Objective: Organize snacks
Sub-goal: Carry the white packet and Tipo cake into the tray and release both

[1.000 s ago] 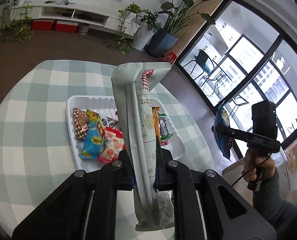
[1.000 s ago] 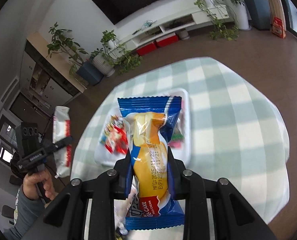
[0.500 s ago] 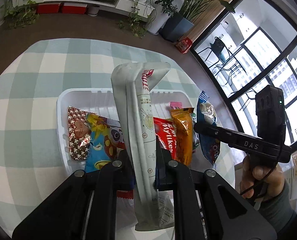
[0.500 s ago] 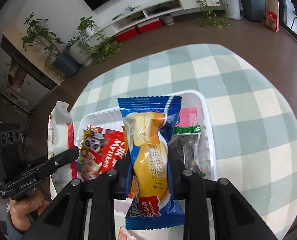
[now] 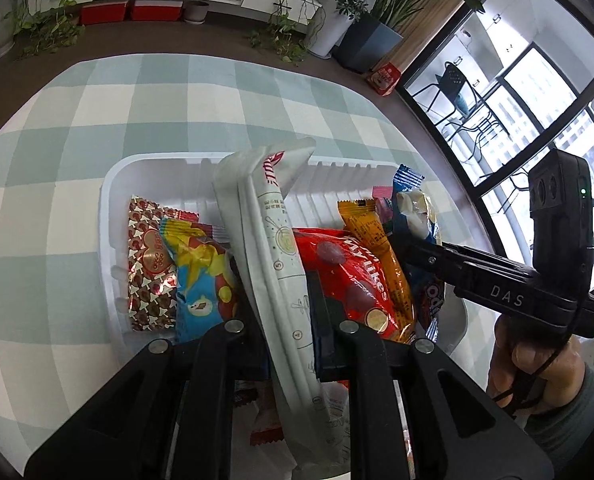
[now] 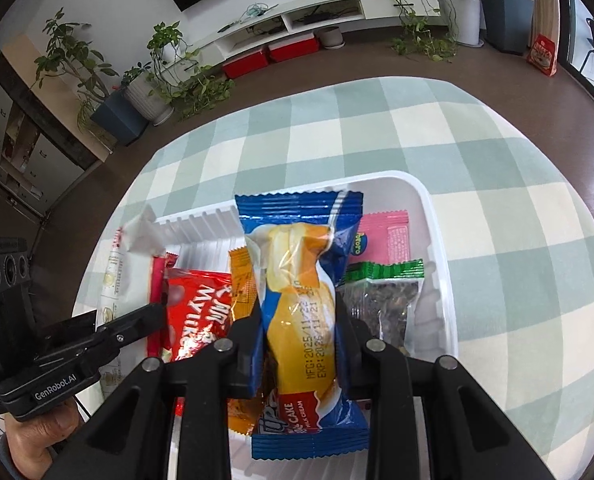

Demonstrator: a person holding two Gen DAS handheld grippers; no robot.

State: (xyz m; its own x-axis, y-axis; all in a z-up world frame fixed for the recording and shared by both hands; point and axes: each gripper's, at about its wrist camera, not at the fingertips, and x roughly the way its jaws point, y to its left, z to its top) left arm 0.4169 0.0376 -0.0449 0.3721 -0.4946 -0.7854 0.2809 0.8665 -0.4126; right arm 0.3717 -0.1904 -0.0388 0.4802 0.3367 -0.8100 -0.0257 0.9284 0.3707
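A white tray (image 5: 109, 216) (image 6: 437, 248) on the checked tablecloth holds several snack packets. My left gripper (image 5: 285, 312) is shut on a long white packet (image 5: 273, 248), held upright just over the tray's middle; the same white packet (image 6: 129, 264) shows at the left of the right wrist view. My right gripper (image 6: 297, 320) is shut on a blue and yellow cake packet (image 6: 301, 288), low over the tray's right half. In the left wrist view the cake packet (image 5: 413, 208) pokes from the right gripper (image 5: 417, 248) beside an orange packet (image 5: 377, 248).
In the tray lie a brown heart-patterned packet (image 5: 149, 272), a blue and yellow one (image 5: 197, 280), a red one (image 5: 349, 276), a pink one (image 6: 389, 240) and a green-topped clear bag (image 6: 389, 296). Checked cloth (image 6: 497, 184) surrounds the tray. Plants and a low shelf stand beyond.
Both grippers have come down and in toward the tray, each still holding its packet. The tray and its snacks now fill much more of both views.
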